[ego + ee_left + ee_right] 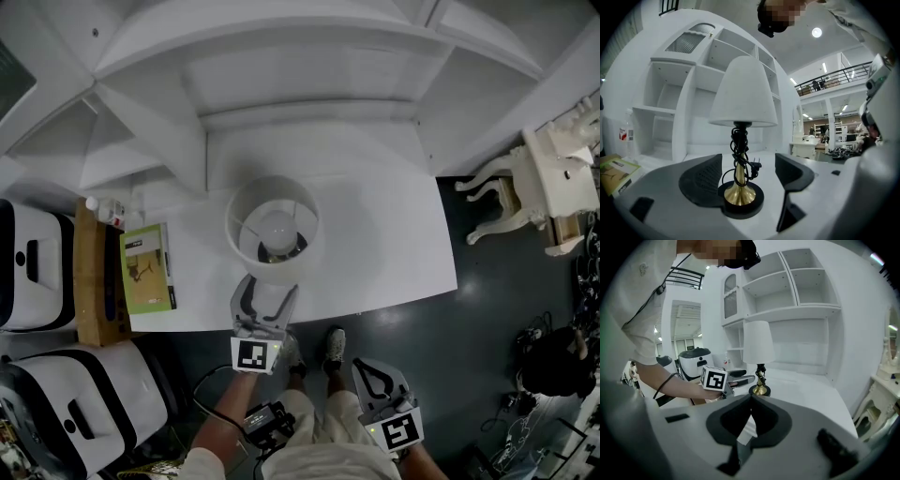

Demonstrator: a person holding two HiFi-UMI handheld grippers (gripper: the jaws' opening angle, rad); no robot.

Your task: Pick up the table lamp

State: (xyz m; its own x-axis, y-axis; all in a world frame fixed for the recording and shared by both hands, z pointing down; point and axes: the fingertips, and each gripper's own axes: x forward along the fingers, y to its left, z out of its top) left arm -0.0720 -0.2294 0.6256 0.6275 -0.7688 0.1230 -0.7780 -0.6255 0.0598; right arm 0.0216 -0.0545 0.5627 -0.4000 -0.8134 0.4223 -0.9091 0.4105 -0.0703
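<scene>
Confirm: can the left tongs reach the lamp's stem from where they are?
Probably yes. The left tongs stand open, and the brass stem of the table lamp shows in the gap between them, untouched. Only the cord wound round it lies in the way.

Table lamp [272, 230] on desk [394, 234], book [150, 267] left

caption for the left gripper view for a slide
Open left gripper frames the lamp between its jaws, no contact yet.
</scene>
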